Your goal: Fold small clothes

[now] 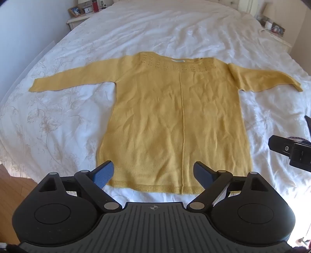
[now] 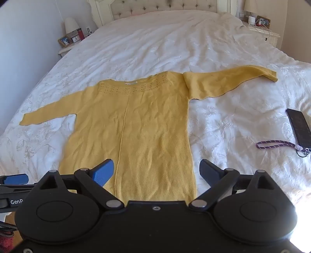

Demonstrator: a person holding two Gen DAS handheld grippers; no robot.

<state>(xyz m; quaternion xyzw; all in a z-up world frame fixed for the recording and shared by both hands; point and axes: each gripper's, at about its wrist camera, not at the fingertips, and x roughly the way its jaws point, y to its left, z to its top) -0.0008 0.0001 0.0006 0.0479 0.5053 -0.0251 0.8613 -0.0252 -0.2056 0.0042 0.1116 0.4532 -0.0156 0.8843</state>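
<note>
Mustard knit sweater [image 1: 175, 116] with eyelet neckline is lying flat on a wrinkled white embroidered bed [image 1: 58, 116], sleeves spread. Left gripper [image 1: 153, 175] and right gripper [image 2: 155, 173] are hovering over its hem, jaws wide apart, empty. "GenR" lettering is cut off. Black phone [image 2: 299, 126] partly cropped.

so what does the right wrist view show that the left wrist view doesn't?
Right wrist only: a dark phone with a purple lanyard on the bed, and the tufted headboard.

Left wrist only: the sweater's bottom hem, plus wood floor at lower left.

Both: the yellow sweater spread flat on the white bedspread, sleeves out, a red bottle on the nightstand, and each gripper's jaws open and empty.
</note>
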